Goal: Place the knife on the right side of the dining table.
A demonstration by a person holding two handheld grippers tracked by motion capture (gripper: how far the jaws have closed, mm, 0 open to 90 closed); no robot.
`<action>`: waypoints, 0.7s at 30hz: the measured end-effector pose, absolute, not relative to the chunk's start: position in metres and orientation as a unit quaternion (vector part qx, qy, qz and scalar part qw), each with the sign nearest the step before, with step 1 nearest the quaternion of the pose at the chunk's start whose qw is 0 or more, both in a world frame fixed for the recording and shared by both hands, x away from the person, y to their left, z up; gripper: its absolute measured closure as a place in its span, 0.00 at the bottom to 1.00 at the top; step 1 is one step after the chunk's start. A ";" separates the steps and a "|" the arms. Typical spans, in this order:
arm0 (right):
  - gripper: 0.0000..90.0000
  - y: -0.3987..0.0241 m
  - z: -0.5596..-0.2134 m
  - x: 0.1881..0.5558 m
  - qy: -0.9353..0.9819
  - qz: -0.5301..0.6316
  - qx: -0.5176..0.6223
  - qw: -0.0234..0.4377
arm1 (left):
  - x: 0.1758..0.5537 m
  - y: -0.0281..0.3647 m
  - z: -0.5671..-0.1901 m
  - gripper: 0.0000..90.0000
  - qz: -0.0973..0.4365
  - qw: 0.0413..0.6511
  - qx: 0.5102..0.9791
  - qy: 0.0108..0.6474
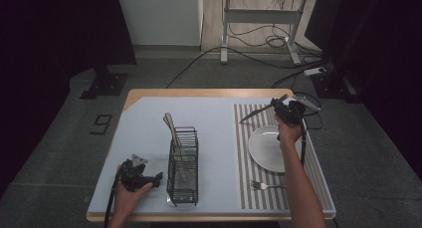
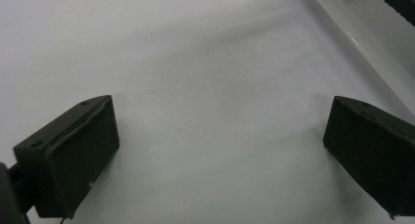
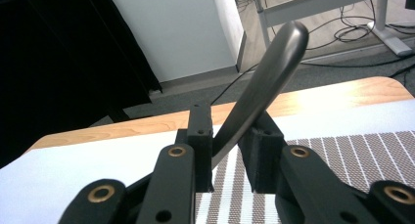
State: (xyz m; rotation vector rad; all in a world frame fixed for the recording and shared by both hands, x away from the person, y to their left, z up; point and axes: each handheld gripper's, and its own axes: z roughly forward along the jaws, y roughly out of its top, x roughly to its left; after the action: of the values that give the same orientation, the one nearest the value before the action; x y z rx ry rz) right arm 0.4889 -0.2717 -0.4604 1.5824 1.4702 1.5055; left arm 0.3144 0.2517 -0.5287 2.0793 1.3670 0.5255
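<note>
The right gripper (image 1: 278, 107) holds a knife (image 3: 259, 94) between its fingers above the striped placemat (image 1: 244, 153), not yet laid beside the plate (image 1: 263, 148) whose fork (image 1: 266, 185) is placed, while the left gripper (image 1: 149, 178) rests open on the counter (image 1: 144, 128).

The wire rack (image 1: 182, 161) stands on the table (image 1: 149, 133), utensils (image 1: 172, 131) upright in it. Right of the rack lies a striped mat (image 1: 244, 153), bearing a plate (image 1: 263, 148); a fork (image 1: 266, 185) lies before the plate.
</note>
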 end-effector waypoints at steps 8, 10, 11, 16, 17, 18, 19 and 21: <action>0.82 -0.276 -0.464 0.489 0.541 0.549 0.583 0.255 | 0.314 0.252 -0.529 0.00 0.197 0.295 0.781 0.514; 0.81 -0.278 -0.465 0.489 0.543 0.545 0.585 0.257 | 0.314 0.252 -0.529 0.00 0.197 0.295 0.781 0.514; 0.81 -0.280 -0.467 0.490 0.540 0.545 0.589 0.254 | 0.314 0.252 -0.529 0.00 0.197 0.295 0.781 0.514; 0.80 -0.284 -0.471 0.490 0.531 0.548 0.596 0.249 | 0.314 0.252 -0.529 0.00 0.197 0.295 0.781 0.514; 0.80 -0.284 -0.472 0.491 0.531 0.547 0.598 0.249 | 0.314 0.252 -0.529 0.00 0.197 0.295 0.781 0.514; 0.79 -0.284 -0.472 0.491 0.530 0.546 0.598 0.251 | 0.314 0.252 -0.529 0.00 0.197 0.295 0.781 0.514; 0.79 -0.286 -0.474 0.492 0.529 0.542 0.602 0.253 | 0.314 0.252 -0.529 0.00 0.197 0.295 0.781 0.514; 0.78 -0.287 -0.475 0.492 0.527 0.540 0.605 0.252 | 0.314 0.252 -0.529 0.00 0.197 0.295 0.781 0.514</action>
State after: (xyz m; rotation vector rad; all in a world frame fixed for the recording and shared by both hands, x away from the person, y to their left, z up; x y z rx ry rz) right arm 0.4921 -0.2867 -0.4753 1.6451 1.4341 1.4697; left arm 0.3143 0.2516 -0.5286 2.0787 1.3673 0.5256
